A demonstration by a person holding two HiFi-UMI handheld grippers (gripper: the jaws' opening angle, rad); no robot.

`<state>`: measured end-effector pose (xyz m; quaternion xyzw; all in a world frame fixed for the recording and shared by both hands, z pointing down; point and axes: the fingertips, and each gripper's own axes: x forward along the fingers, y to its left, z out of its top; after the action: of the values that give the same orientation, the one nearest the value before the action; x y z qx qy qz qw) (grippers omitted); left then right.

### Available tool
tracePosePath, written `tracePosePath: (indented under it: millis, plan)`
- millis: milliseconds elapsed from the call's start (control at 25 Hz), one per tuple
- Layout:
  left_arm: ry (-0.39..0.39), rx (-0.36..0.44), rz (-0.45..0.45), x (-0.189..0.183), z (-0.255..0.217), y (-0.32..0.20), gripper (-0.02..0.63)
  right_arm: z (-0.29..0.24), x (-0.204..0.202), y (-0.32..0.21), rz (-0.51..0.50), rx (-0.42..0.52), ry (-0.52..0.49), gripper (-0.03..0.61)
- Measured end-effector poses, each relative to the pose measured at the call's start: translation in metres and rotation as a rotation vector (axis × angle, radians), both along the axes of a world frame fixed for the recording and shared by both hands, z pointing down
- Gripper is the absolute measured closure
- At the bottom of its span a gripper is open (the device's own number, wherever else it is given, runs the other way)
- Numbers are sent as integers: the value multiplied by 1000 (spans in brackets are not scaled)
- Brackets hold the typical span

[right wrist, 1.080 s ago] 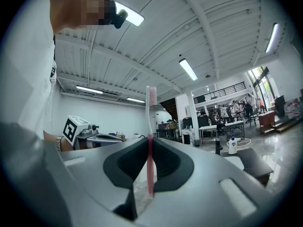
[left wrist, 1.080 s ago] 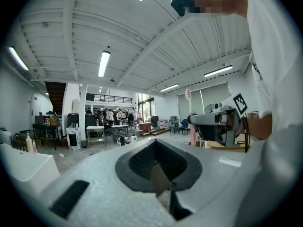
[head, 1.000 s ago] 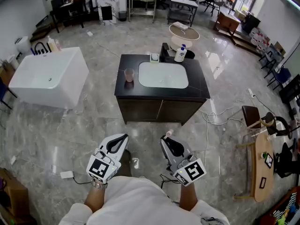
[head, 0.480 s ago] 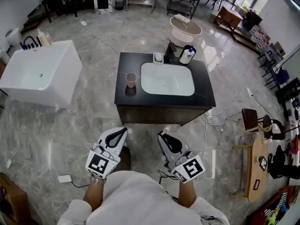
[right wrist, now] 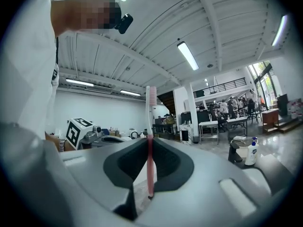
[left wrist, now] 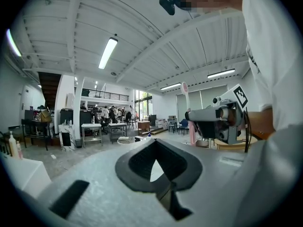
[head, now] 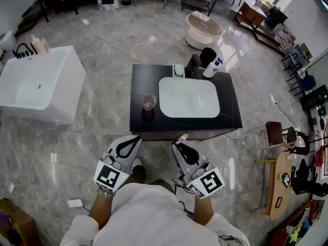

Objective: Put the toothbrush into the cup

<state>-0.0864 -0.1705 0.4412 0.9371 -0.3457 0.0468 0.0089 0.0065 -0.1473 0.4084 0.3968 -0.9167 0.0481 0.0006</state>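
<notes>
Between right gripper (right wrist: 149, 150) jaws, toothbrush (right wrist: 150, 108) clamped

The left gripper (left wrist: 155, 150) tilts up toward the ceiling, jaws together, nothing between them. Just off to its right, the right gripper (left wrist: 190, 116) holds a pink toothbrush (left wrist: 185, 86) upright under a strip light (left wrist: 108, 52).

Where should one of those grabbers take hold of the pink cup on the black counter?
Probably its round side wall, coming in level from the near edge of the counter. The cup stands upright, mouth up, apart from the sink basin, so jaws could straddle it and leave the mouth free. The left gripper, holding nothing, faces that side.
</notes>
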Motion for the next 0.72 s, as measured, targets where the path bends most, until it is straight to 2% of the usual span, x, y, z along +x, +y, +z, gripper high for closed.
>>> tracePosePath:
  millis: [240, 440, 720]
  plan:
    - [6, -5, 1, 8, 1, -32, 615, 3, 5, -31, -5, -6, 1, 538]
    - [2, -12, -42, 19, 2, -52, 615, 4, 22, -54, -33, -14, 12, 538]
    - [14, -41, -88, 28, 9, -66, 615, 13, 30, -92, -101, 11, 94, 538]
